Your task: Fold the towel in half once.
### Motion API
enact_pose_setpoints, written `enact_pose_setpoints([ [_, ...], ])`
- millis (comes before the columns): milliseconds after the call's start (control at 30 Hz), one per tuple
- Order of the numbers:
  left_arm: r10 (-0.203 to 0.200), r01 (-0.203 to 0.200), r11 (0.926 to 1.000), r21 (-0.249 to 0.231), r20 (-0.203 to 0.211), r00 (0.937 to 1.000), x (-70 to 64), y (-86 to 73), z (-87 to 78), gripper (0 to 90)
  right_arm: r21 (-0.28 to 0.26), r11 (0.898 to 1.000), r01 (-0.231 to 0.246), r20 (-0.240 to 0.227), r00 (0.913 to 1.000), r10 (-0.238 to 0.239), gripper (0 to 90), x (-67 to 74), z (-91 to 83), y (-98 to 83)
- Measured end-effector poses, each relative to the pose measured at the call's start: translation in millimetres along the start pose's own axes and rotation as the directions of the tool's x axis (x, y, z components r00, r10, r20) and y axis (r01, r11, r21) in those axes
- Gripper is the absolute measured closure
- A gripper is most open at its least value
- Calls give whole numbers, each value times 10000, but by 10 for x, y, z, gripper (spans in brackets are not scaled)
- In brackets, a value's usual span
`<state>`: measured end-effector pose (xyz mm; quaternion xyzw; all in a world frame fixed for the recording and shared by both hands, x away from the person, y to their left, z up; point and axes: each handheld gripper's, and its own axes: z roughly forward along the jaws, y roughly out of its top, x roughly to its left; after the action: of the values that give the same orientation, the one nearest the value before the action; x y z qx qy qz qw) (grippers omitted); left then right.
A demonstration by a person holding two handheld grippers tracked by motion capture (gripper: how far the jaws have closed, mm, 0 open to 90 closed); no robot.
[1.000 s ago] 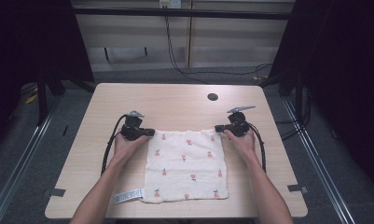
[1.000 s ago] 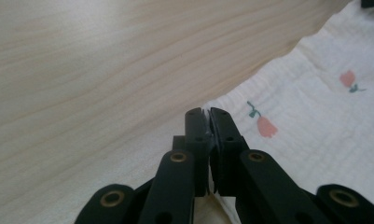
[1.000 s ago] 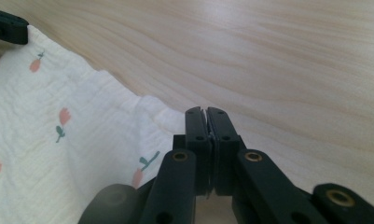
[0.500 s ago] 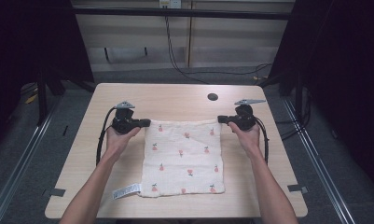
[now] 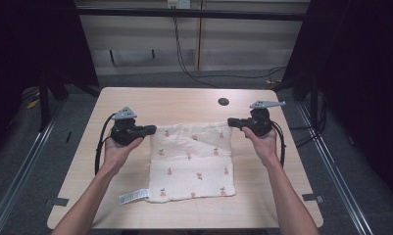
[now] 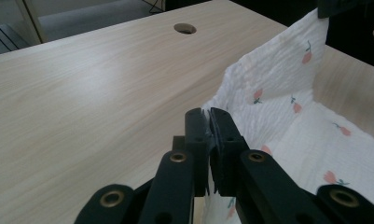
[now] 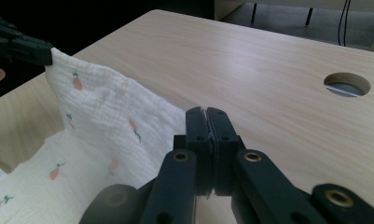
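Cloth (image 5: 192,161), white with small red fruit prints, lies near the middle of the table (image 5: 184,103), its near edge flat toward the person and its far edge raised off the wood. In the high view the left gripper (image 5: 150,129) pinches the far left corner and the right gripper (image 5: 232,122) the far right corner, so the lifted edge runs straight between them, on the person's side of the round hole (image 5: 223,102). A white label (image 5: 134,197) sticks out at the near left corner.

In the left gripper view, its jaws are clamped on the cloth (image 6: 287,98), and the edge stretches away rightward to the other corner.

In the right gripper view, the jaws likewise bite the cloth (image 7: 105,116), which extends leftward. I judge that a fold would carry this edge toward the person.
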<state>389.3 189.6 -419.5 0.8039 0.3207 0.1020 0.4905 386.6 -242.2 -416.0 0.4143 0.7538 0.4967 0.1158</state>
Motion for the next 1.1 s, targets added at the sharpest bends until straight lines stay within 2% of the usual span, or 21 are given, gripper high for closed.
enact_pose_setpoints([
  [33, 139, -139, 9999, -2, -188, 9997, -18, -10, -26, 869, 46, 10000, -3, -13, 10000, 3, 890, 18, -19, -16],
  [67, 275, -275, 9996, -6, -142, 9995, -36, -24, -51, 869, 37, 10000, 39, -100, 9999, -39, 890, 32, -40, -34],
  [133, 203, -201, 9995, -237, 64, 9998, -81, -69, -102, 868, -26, 10000, 84, -224, 9997, -85, 890, 69, -91, -70],
  [167, 299, -297, 9992, -285, 63, 9995, -109, -94, -119, 869, -141, 9999, 90, -364, 9993, -95, 890, 86, -122, -89],
  [267, 486, -484, 9986, -234, 74, 9988, -170, -142, -144, 869, -215, 9997, 134, -475, 9988, -144, 890, 122, -179, -124],
  [300, 553, -549, 9983, -183, 224, 9982, -224, -179, -166, 868, -102, 9998, 193, -594, 9980, -199, 890, 151, -215, -161],
  [367, 685, -683, 9976, -98, 224, 9974, -272, -211, -191, 868, -43, 9997, 250, -689, 9973, -252, 890, 175, -242, -199],
  [467, 701, -699, 9975, -67, 269, 9972, -290, -270, -220, 869, -38, 9997, 258, -851, 9960, -260, 890, 213, -286, -274],
  [533, 797, -797, 9968, 21, 136, 9967, -301, -318, -234, 869, 4, 9995, 310, -1006, 9945, -308, 890, 225, -309, -334],
  [567, 615, -615, 9981, -1, 255, 9978, -306, -350, -236, 869, 33, 9997, 241, -1037, 9943, -236, 890, 225, -318, -370],
  [700, 702, -709, 9973, 197, 343, 9969, -367, -444, -265, 869, 214, 9993, 292, -1108, 9935, -267, 890, 246, -350, -475],
  [867, 735, -741, 9972, 123, 449, 9963, -451, -463, -343, 869, 372, 9980, 515, -1155, 9922, -469, 890, 321, -416, -518],
  [967, 1032, -1039, 9944, 186, 366, 9940, -529, -554, -369, 870, 295, 9981, 538, -1184, 9917, -500, 890, 366, -472, -542],
  [1067, 995, -1012, 9943, 340, 478, 9939, -561, -610, -362, 870, 493, 9965, 670, -1221, 9907, -606, 890, 397, -481, -588],
  [1100, 785, -815, 9955, 475, 629, 9949, -583, -634, -365, 869, 820, 9937, 763, -1361, 9886, -647, 890, 412, -475, -654],
])
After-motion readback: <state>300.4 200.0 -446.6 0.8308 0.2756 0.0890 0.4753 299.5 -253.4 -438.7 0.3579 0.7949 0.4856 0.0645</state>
